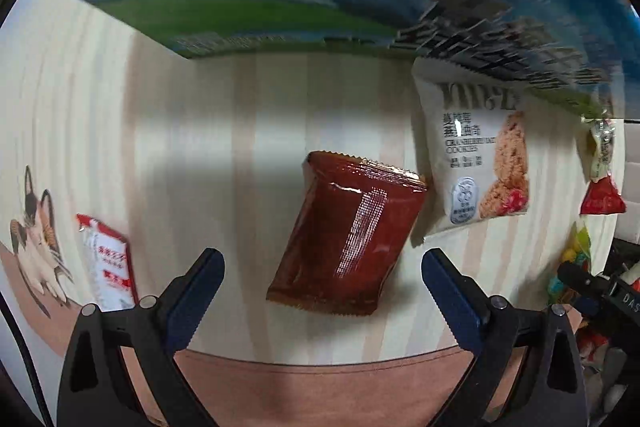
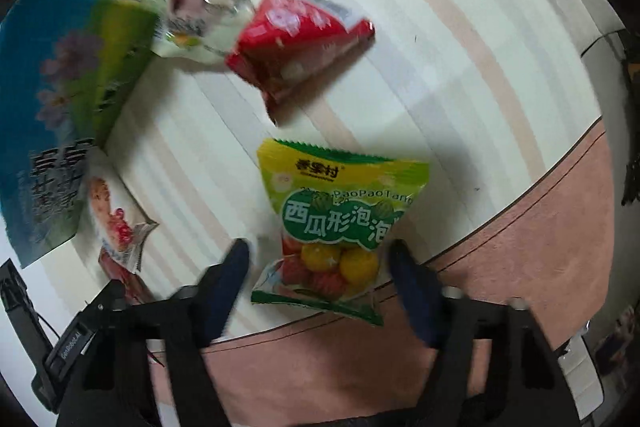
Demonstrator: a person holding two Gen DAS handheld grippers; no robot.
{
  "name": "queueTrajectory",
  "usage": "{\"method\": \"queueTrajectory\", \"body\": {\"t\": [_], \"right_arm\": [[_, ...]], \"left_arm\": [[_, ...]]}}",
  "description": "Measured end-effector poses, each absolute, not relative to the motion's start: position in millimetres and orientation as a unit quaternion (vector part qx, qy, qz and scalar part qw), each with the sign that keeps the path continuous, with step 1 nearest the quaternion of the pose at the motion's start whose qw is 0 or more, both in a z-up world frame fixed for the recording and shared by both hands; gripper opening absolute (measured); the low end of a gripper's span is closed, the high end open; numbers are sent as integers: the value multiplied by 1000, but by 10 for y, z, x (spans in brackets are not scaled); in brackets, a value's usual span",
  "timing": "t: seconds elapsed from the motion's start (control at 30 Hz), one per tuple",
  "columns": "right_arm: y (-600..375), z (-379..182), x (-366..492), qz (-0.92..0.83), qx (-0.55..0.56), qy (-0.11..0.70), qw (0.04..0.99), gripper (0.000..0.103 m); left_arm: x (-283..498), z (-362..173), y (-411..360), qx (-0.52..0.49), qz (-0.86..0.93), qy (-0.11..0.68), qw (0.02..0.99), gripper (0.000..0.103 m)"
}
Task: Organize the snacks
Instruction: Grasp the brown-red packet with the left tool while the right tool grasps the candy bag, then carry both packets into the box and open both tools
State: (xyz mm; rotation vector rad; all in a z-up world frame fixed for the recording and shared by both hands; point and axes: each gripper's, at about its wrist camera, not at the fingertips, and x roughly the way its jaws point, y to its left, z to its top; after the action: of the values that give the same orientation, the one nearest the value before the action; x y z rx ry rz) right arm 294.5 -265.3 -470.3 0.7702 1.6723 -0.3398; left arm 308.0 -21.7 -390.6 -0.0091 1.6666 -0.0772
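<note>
From the left wrist, the left gripper (image 1: 322,263) hung wide open over a brown packet (image 1: 346,233) lying flat on the table (image 1: 240,99); light and slick, best pinched across its sides. From the right wrist, the right gripper (image 2: 320,259) stood part open around a soft candy bag (image 2: 338,227), not visibly pressing it.

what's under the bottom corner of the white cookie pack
The cookie pack lies on the striped table; its lower left corner seems to overlap the brown packet. The brown packet's covered edge cannot be seen.
</note>
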Motion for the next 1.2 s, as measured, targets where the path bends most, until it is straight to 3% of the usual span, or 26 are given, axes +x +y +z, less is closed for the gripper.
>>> {"method": "queueTrajectory", "body": {"t": [0.07,0.13,0.17,0.3,0.77,1.2], "right_arm": [[-2621,-4695,2956,-149,321,717,600,62],[-2581,-4687,2978,-151,306,721,604,55],[-2565,-4684,2985,-151,301,721,606,55],[-2426,-4656,3002,-145,256,725,623,49],[-1660,-4462,2859,-57,225,735,637,45],[-1414,-3343,3066,45,229,680,695,44]], "left_arm": [[3088,-3949,-267,2,-43,741,670,101],[3069,-3962,-356,15,-54,740,670,94],[3076,-3967,-392,20,-57,741,669,81],[3020,-3953,-415,31,-44,739,672,57],[2485,-3660,-298,-19,-31,732,681,55],[2525,-2277,-303,-48,-82,650,754,55]]}}
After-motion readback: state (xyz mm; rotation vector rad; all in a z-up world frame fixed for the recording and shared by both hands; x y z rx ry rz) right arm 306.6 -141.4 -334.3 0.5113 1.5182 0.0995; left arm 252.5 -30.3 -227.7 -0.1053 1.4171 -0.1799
